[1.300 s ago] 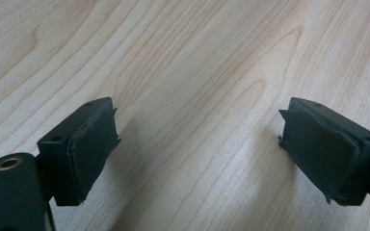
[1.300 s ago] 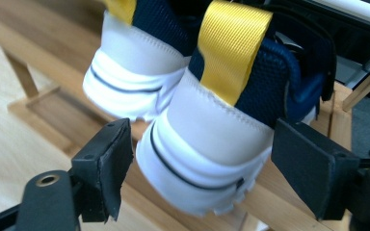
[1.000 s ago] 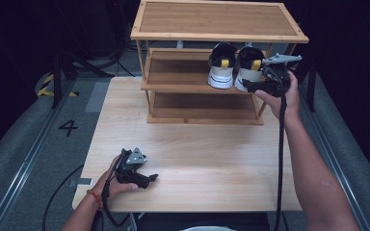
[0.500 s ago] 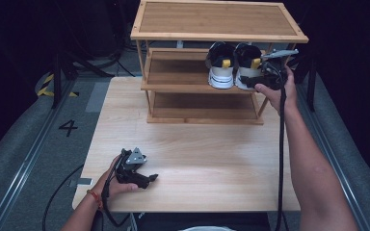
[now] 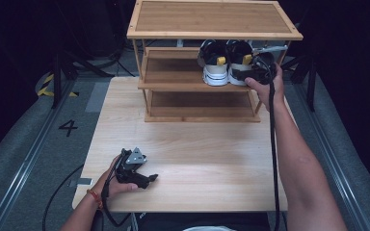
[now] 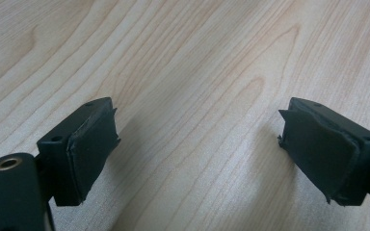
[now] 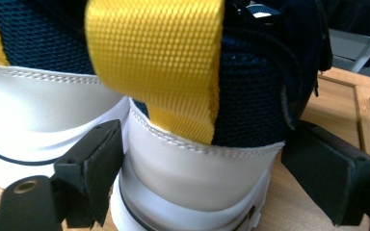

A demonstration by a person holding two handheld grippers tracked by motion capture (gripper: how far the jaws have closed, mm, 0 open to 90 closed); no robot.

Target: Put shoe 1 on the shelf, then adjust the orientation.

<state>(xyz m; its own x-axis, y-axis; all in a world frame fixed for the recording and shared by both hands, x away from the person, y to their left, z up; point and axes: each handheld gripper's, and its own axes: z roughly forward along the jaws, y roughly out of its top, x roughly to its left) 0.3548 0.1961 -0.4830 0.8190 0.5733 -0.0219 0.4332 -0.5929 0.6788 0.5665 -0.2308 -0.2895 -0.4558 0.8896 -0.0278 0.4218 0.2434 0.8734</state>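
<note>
High view puts your right claw (image 5: 256, 72) at the heel of the right-hand shoe (image 5: 241, 65), one of a pair standing side by side on the middle shelf of the slatted bamboo rack (image 5: 214, 19) at the far side of the desk (image 5: 197, 144). The left shoe (image 5: 214, 65) sits just beside it, touching. Right gripper view shows your jaws spread around that heel, one black rubber pad near each side of the smooth white leather counter, with a stitched seam, dark navy mesh and a woven yellow pull tab (image 7: 159, 62) above; whether the pads press the leather, you cannot tell. Your left claw (image 5: 147, 179) rests on the pale, wavy-grained wood of the desk near its front edge, jaws wide and empty.
</note>
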